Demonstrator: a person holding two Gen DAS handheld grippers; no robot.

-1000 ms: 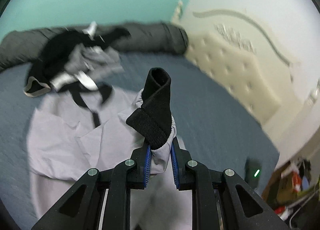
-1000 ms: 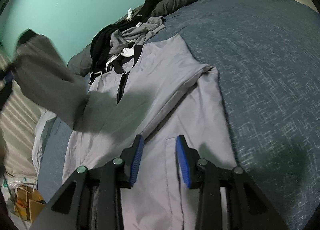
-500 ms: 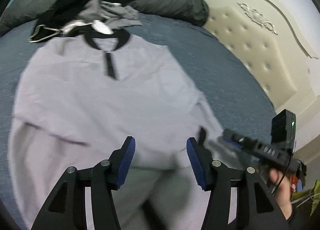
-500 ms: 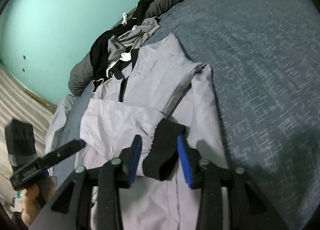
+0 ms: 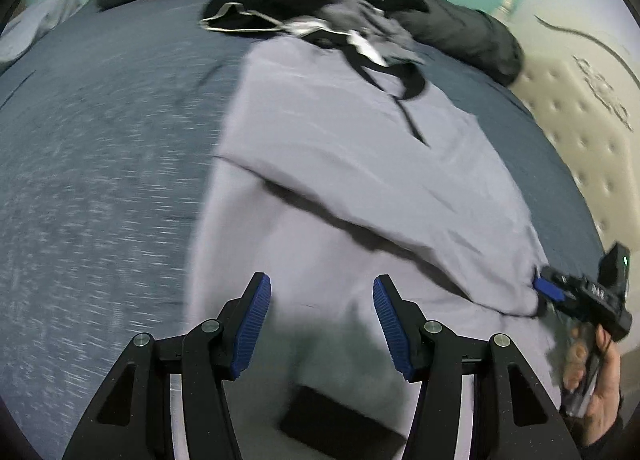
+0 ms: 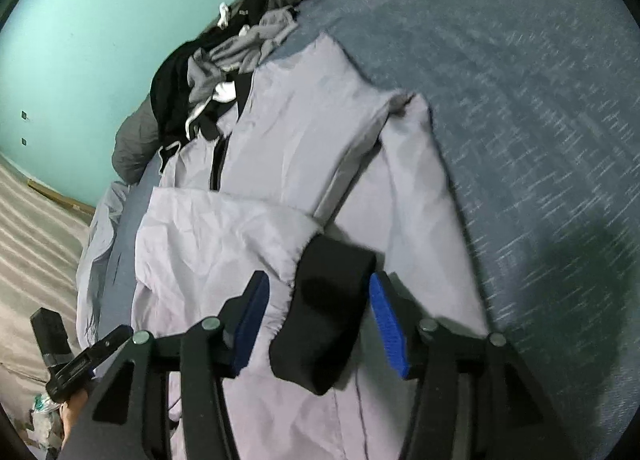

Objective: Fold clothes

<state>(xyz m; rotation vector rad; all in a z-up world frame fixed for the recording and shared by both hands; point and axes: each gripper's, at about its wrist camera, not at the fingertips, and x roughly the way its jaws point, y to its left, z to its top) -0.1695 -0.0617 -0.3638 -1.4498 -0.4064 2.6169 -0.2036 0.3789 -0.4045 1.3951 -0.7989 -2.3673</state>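
1. The bedspread (image 5: 100,188) at nine o'clock in the left wrist view is smeared by motion blur, so its weave cannot be read.
2. The black cuff (image 5: 336,426) at six o'clock there is blurred and partly hidden behind the gripper arms.
3. The hand (image 5: 592,376) at four o'clock is cut off by the lens rim.
4. In the right wrist view, the jacket (image 6: 304,148) hem runs out of the picture at six o'clock.
5. The clothes pile (image 6: 208,76) at eleven o'clock is too tangled to tell the garments apart.
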